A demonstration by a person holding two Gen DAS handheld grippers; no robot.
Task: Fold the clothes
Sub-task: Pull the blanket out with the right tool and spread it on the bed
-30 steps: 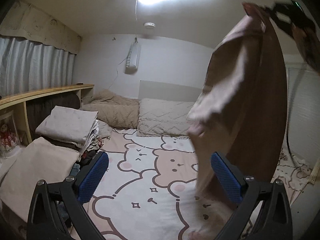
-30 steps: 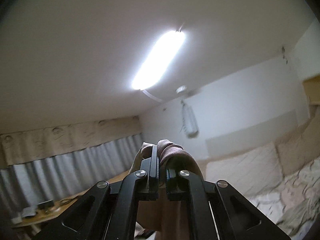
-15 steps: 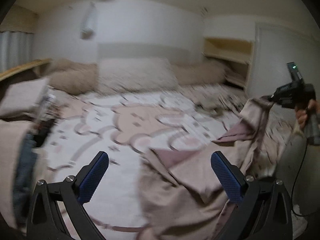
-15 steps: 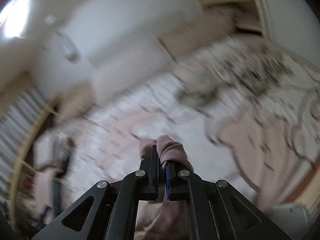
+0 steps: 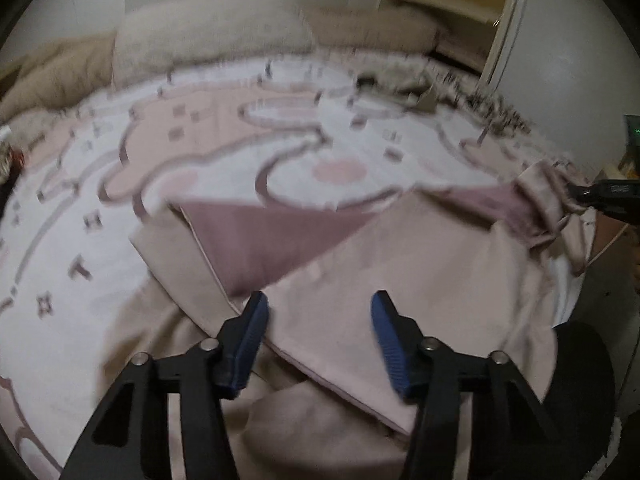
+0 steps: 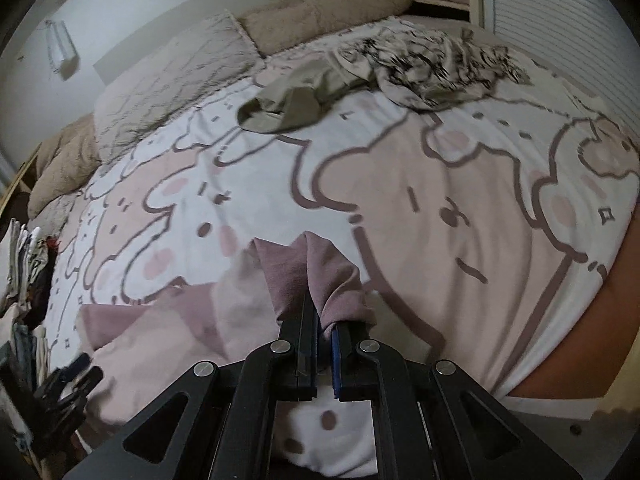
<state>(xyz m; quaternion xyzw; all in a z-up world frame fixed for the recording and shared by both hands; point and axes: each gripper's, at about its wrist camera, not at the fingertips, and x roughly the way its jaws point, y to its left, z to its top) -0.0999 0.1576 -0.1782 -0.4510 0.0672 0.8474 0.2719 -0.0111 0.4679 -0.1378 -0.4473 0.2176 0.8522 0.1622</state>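
A pale pink garment (image 5: 400, 256) with a darker mauve inside lies spread on the cartoon-print bed cover (image 5: 224, 152). My left gripper (image 5: 318, 316) is open and empty just above the garment's near part. My right gripper (image 6: 320, 320) is shut on a bunched mauve corner of the garment (image 6: 320, 272), held low over the bed; it shows at the right edge of the left wrist view (image 5: 600, 192). The left gripper shows blurred at the lower left of the right wrist view (image 6: 64, 384).
An olive garment (image 6: 288, 104) and a black-and-white patterned garment (image 6: 436, 64) lie crumpled at the far side of the bed. Beige pillows (image 6: 172, 76) line the headboard. Stacked clothes (image 6: 24, 272) sit at the left. A sliding door (image 5: 560, 40) stands on the right.
The garment hung in the air from the raised right gripper; it has swung down and now lies on the bed. The left gripper's fingers have narrowed and lowered over the cloth.
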